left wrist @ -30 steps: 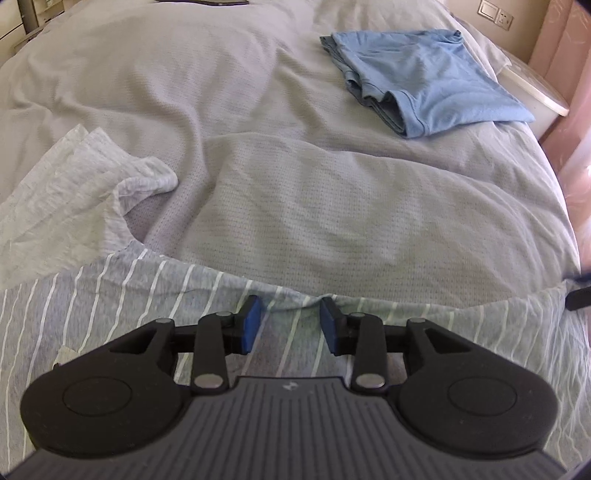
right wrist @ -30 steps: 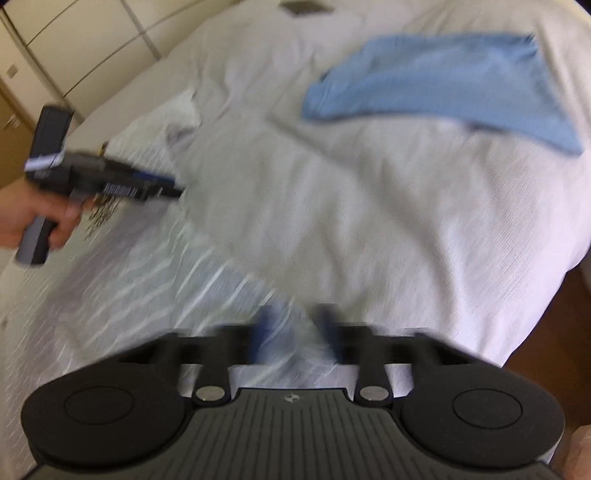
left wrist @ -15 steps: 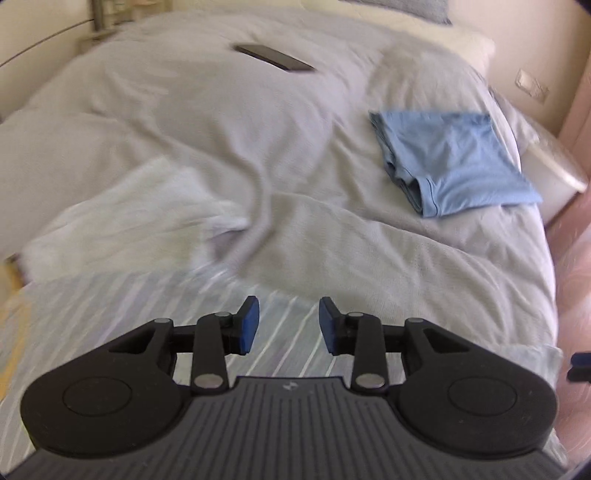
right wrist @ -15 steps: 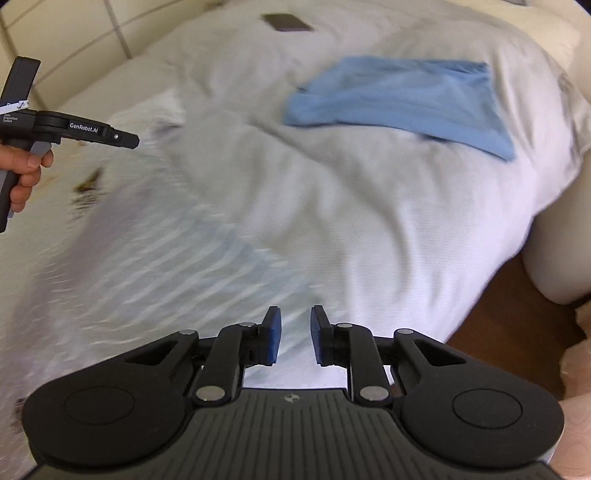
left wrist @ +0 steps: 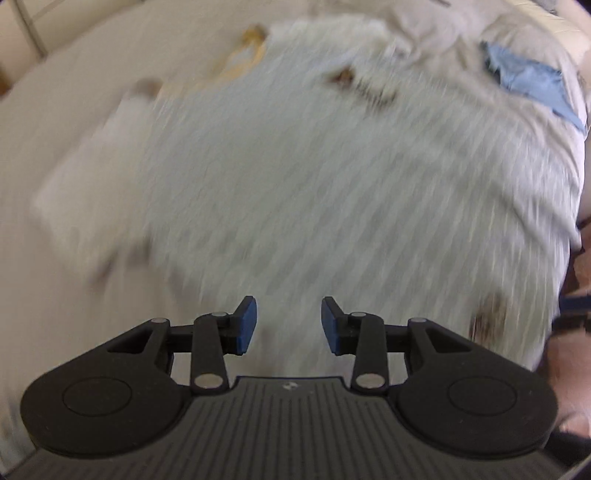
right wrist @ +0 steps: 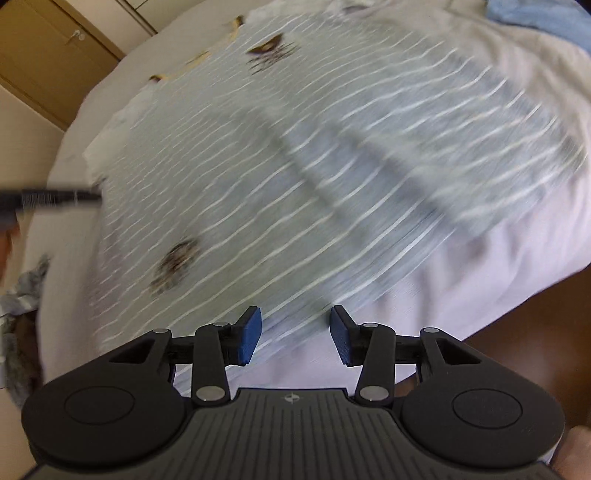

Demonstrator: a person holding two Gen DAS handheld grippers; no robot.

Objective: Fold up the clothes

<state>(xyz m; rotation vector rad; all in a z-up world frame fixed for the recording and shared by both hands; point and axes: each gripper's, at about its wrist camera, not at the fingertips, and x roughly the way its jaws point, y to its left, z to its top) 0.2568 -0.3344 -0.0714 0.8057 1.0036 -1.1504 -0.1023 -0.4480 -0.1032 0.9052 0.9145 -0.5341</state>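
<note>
A grey shirt with thin white stripes and dark printed patches [right wrist: 295,177] lies spread flat on the bed; it also fills the blurred left wrist view [left wrist: 314,184]. My left gripper [left wrist: 289,325] is open and empty, above the shirt's near part. My right gripper [right wrist: 295,339] is open and empty, over the shirt's near edge by the bed side. The left gripper also shows as a dark blurred bar in the right wrist view [right wrist: 55,197] at the shirt's left edge.
A folded blue garment lies at the far right of the bed [left wrist: 532,83] and in the top right corner of the right wrist view [right wrist: 543,16]. The pale bedcover [right wrist: 517,258] drops to a brown floor [right wrist: 535,321]. Wooden cupboard doors [right wrist: 48,55] stand far left.
Both grippers have pulled back and swung so the whole striped shirt is now in view. The right jaws have opened wider. The left jaws stay open. Both views are motion-blurred.
</note>
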